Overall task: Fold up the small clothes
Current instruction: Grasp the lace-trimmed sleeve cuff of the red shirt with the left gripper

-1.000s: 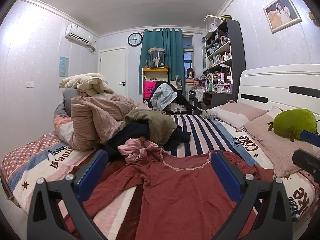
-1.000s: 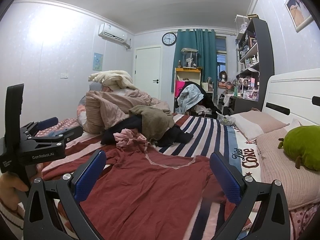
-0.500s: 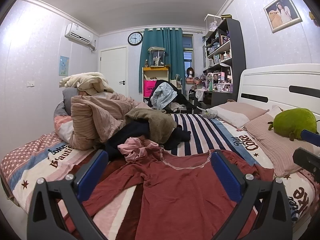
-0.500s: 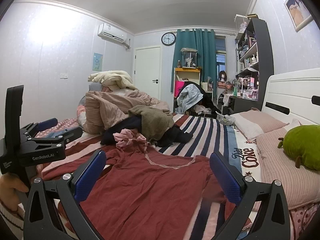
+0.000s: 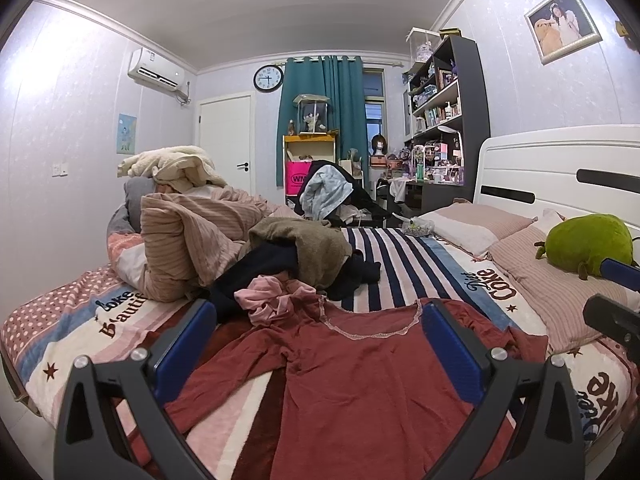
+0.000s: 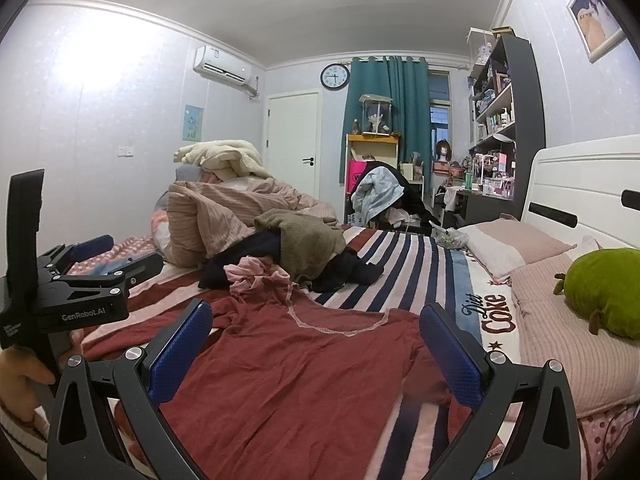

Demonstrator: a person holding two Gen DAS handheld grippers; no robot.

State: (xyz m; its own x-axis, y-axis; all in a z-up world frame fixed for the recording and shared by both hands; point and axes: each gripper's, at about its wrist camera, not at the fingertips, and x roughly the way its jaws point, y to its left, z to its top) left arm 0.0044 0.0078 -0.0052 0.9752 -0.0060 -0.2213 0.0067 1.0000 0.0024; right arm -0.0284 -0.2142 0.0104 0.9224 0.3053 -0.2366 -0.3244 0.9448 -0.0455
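Note:
A dark red long-sleeved top point(image 5: 360, 376) with a lace neckline lies spread flat on the bed, also in the right wrist view point(image 6: 296, 372). My left gripper point(image 5: 316, 348) is open and empty above its near hem. My right gripper point(image 6: 316, 348) is open and empty over the same top, to the right of the left gripper, whose body shows at the left edge of the right wrist view point(image 6: 68, 296). A crumpled pink garment point(image 5: 268, 296) lies by the top's far left shoulder.
A heap of clothes, olive and black point(image 5: 304, 256), and a striped beige duvet point(image 5: 192, 236) lie behind the top. Pillows point(image 5: 548, 276) and a green plush toy point(image 5: 584, 240) lie at the right by the white headboard point(image 5: 560, 176). The striped bedspread point(image 5: 404, 260) stretches beyond.

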